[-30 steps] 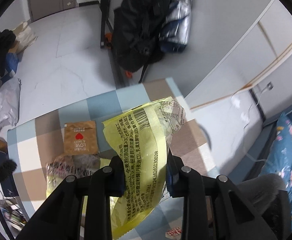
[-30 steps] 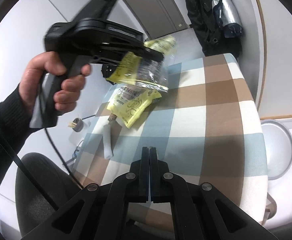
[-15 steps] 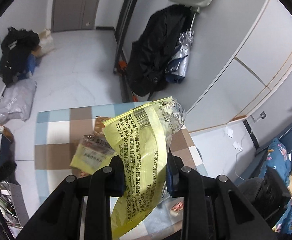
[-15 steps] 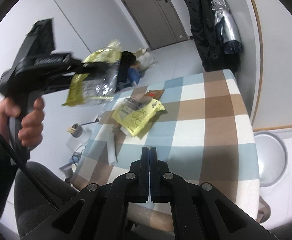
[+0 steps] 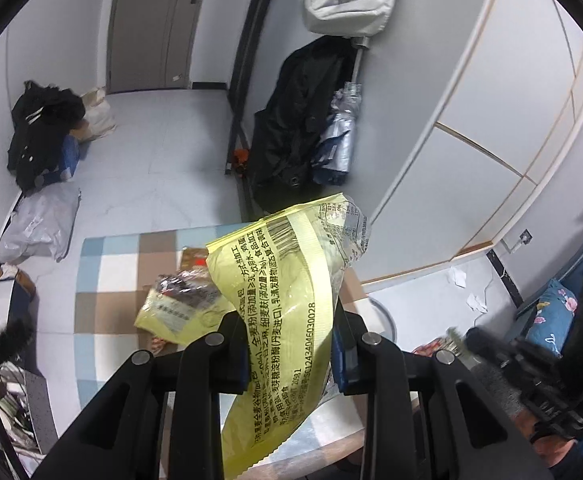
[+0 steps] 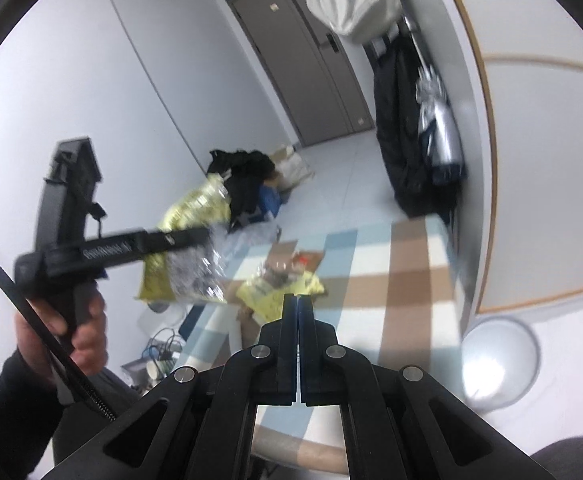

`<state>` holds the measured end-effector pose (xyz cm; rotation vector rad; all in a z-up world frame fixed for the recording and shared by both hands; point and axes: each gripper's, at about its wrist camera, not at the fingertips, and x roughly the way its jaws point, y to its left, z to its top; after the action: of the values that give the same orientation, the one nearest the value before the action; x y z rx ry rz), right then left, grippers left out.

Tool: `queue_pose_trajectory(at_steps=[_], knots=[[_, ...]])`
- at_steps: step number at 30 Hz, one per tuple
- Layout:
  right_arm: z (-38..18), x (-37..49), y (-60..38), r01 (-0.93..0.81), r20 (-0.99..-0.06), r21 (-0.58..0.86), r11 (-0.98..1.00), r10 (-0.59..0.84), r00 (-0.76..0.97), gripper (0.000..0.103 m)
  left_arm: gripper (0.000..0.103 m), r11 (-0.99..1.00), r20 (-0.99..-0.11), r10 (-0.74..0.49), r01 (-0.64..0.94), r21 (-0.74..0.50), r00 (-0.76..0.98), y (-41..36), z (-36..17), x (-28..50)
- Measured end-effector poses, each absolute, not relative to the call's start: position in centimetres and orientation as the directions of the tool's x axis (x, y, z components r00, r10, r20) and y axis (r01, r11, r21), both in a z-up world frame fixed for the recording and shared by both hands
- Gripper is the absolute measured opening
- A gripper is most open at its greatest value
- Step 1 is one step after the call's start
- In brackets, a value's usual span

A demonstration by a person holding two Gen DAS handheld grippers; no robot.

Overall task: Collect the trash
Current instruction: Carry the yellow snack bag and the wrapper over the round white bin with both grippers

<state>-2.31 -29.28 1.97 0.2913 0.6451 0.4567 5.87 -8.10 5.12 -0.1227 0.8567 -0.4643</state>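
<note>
The left gripper (image 5: pixel 291 354) carries a yellow snack wrapper (image 5: pixel 287 300), clamped between its fingers, high above the checked table (image 6: pixel 407 280). The right gripper (image 6: pixel 298 344) is closed and empty. Next comes dropping it, probably into the round bin (image 6: pixel 499 364) at right, then fetching the second yellow wrapper (image 6: pixel 279 288) from the table.

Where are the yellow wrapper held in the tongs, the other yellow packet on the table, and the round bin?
yellow wrapper (image 5: pixel 287 320), left wrist view, printed middle.
yellow packet (image 5: pixel 171 314), left wrist view, its yellow lower part.
round bin (image 6: pixel 499 364), right wrist view, its inside wall.
</note>
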Motion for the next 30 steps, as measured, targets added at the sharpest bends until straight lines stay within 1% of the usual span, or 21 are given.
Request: queue_pose_trajectory(at_steps=[6,12,15,17,19,21,26,28,30], knots=[[4.9,-2.7,-32.5,-0.293,-0.463,0.371,0.881,0.449,0.764,0.0,0.024,0.876,-0.679,-0.471,0.392,-0.283,0.563,-11.2,6.0,5.9],[5.7,-2.8,-36.3,-0.25,-0.442,0.368,0.896,0.405,0.8,0.0,0.024,0.851,-0.684,-0.504,0.44,-0.287,0.528,-14.9,5.8,6.3],[4.4,-1.7,-37.5,-0.229,-0.477,0.386,0.894,0.406,0.78,0.0,0.024,0.849,-0.704,-0.496,0.455,-0.27,0.508,-16.6,5.0,6.6],[4.1,-1.6,-38.1,-0.22,-0.502,0.38,0.899,0.4,0.767,0.0,0.024,0.842,-0.712,-0.506,0.459,-0.283,0.487,-17.2,4.3,6.7],[4.3,-2.3,-39.3,-0.208,-0.495,0.348,0.914,0.367,0.787,0.0,0.024,0.838,-0.727,-0.506,0.464,-0.286,0.465,-18.1,3.4,7.0],[4.1,-2.7,-40.9,-0.181,-0.495,0.354,0.918,0.348,0.796,0.0,0.024,0.832,-0.75,-0.509,0.465,-0.302,0.424,-19.5,2.4,7.5],[2.1,-4.0,-45.9,-0.03,-0.521,0.398,0.917,0.253,0.815,0.001,0.024,0.793,-0.787,-0.529,0.516,-0.325,0.317,-23.8,0.1,8.1],[1.1,-4.7,-48.0,0.025,-0.533,0.424,0.905,0.227,0.815,0.003,0.024,0.778,-0.812,-0.517,0.544,-0.314,0.27,-26.0,-1.3,8.2],[-0.1,-5.1,-49.5,0.079,-0.552,0.434,0.898,0.195,0.811,0.003,0.024,0.77,-0.833,-0.502,0.56,-0.306,0.234,-27.7,-2.5,8.4]])
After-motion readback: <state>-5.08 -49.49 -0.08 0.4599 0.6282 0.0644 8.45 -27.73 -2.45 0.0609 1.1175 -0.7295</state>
